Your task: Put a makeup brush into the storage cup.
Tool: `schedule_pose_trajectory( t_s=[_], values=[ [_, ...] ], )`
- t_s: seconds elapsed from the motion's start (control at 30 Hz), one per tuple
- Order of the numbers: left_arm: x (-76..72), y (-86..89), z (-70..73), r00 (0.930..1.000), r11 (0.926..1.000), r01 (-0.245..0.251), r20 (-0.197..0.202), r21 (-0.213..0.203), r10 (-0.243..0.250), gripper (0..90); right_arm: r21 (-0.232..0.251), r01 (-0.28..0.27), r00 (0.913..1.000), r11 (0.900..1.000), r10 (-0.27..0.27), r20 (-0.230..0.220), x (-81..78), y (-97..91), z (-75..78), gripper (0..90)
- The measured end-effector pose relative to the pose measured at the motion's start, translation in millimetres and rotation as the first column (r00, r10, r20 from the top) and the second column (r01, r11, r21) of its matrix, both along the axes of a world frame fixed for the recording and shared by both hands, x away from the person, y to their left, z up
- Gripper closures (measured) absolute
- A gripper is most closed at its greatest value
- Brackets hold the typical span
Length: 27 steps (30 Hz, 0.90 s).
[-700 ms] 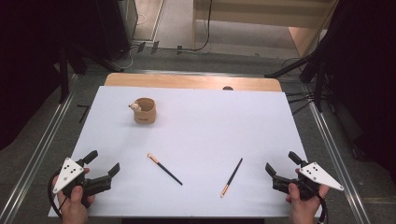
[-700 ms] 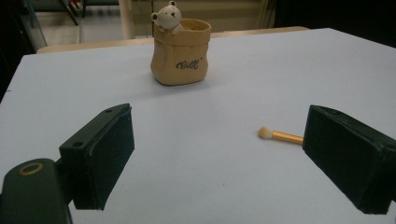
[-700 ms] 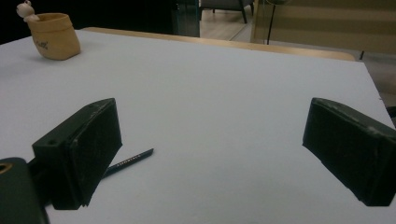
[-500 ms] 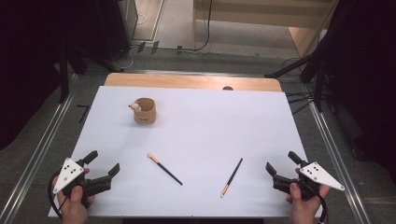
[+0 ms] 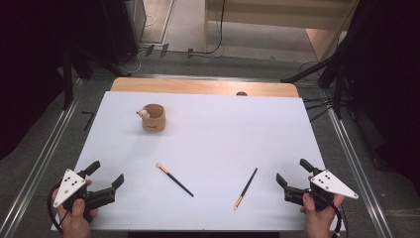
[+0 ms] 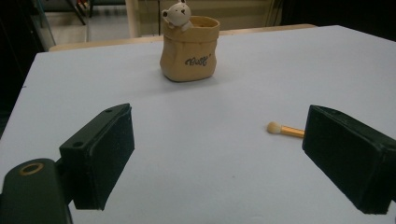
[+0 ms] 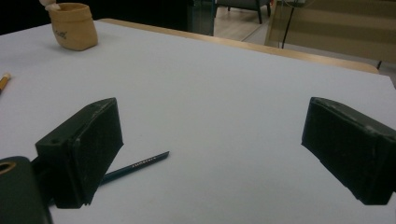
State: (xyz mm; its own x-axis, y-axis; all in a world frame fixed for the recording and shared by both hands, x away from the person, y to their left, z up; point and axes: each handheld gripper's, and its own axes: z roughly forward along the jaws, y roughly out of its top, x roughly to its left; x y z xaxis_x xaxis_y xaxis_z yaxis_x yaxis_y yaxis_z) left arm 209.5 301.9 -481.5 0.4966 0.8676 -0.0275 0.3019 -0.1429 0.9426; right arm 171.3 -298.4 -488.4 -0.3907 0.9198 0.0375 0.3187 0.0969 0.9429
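Note:
A tan pot with a small bear on its rim (image 5: pixel 152 117) (image 6: pixel 188 48) (image 7: pixel 73 25) stands at the table's back left. Two thin brushes lie near the front: the left brush (image 5: pixel 174 179) with its pale tip (image 6: pixel 274 128) toward the pot, and the right brush (image 5: pixel 245 188) (image 7: pixel 135 165) with a copper end. My left gripper (image 5: pixel 105 173) (image 6: pixel 219 158) rests open at the front left corner, nothing between its jaws. My right gripper (image 5: pixel 293 171) (image 7: pixel 212 151) is open at the front right corner, the right brush just to its left.
The table carries a white sheet (image 5: pixel 213 144), with a wooden edge (image 5: pixel 203 88) at the far side. Metal rails (image 5: pixel 44 148) run along both sides, and cables and dark stands sit on the floor beyond.

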Motion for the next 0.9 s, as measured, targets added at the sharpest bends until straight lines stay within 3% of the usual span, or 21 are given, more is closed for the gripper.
schedule_pose_trajectory(
  t_s=[0.5,0.67,0.9],
  values=[
    [0.2,-5.3,0.3,1.0000,0.9999,0.008,0.005,0.009,-0.008,9.5,-0.001,-0.057,0.9980,0.9984,0.057,-0.028,1.1,2.2,10.4,4.6],
    [2.2,-8.9,-0.4,0.9999,0.9998,0.014,0.005,0.015,-0.014,9.5,0.009,-0.092,0.9940,0.9958,0.092,-0.058,4.8,0.3,16.7,4.9],
    [1.1,-9.2,-1.0,1.0000,0.9998,0.005,0.002,0.019,-0.005,9.5,-0.034,-0.144,0.9829,0.9891,0.139,-0.121,13.5,7.5,21.0,4.9]
  ],
)
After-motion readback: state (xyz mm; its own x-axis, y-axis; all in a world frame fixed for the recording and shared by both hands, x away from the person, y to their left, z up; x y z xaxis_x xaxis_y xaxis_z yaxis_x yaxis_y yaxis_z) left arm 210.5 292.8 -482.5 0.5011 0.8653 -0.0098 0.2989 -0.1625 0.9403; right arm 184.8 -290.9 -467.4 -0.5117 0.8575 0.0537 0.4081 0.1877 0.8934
